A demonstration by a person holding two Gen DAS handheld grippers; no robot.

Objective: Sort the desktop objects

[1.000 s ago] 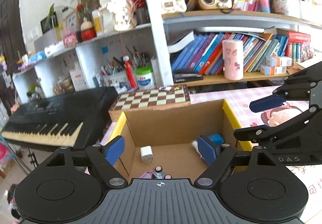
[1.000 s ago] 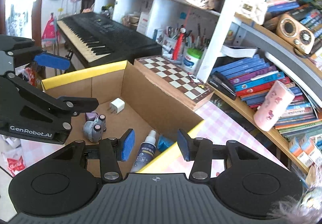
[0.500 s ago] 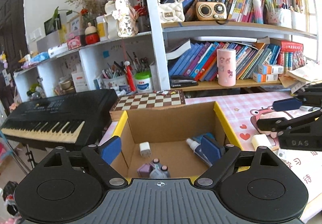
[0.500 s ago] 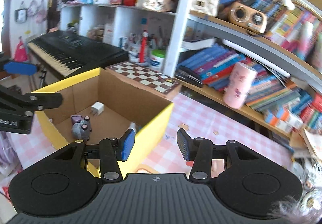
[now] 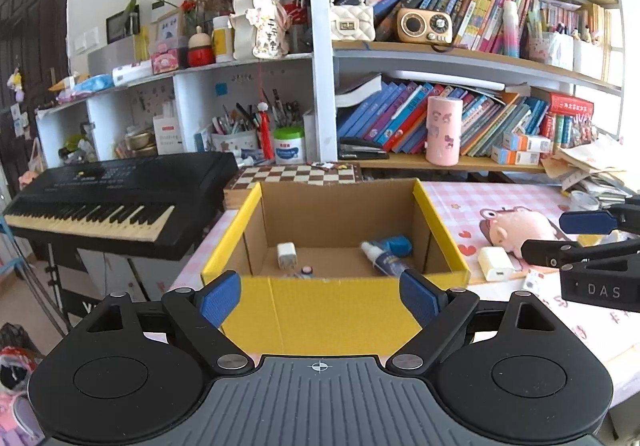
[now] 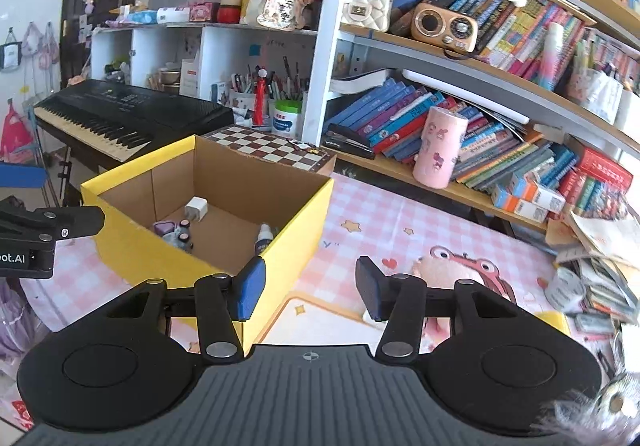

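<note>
Left wrist view showed the left gripper (image 5: 320,296) with its fingers spread wide and nothing between them, held at six o'clock before the cardboard box (image 5: 340,310), whose yellow outer face and raw brown inside marked it as the collecting bin for the sorting. Inside lay a white charger cube (image 5: 286,254) at about ten o'clock of the floor and a slim white spray bottle (image 5: 384,260) tipped on its side at two o'clock against something blue, hard to name from here. These seemed dropped in rather than arranged, which suits a bin. On the pink checked counter (image 5: 472,205), at three o'clock of the box, a pale rounded power bank (image 5: 495,262) lay just beside a soft pink plush toy (image 5: 520,230), both apparently unsorted. In the right wrist view the right gripper (image 6: 310,292) was empty and its fingers were opening, aimed past the box corner toward the plush toy (image 6: 460,270) at one o'clock, probably to pick it next.
</note>
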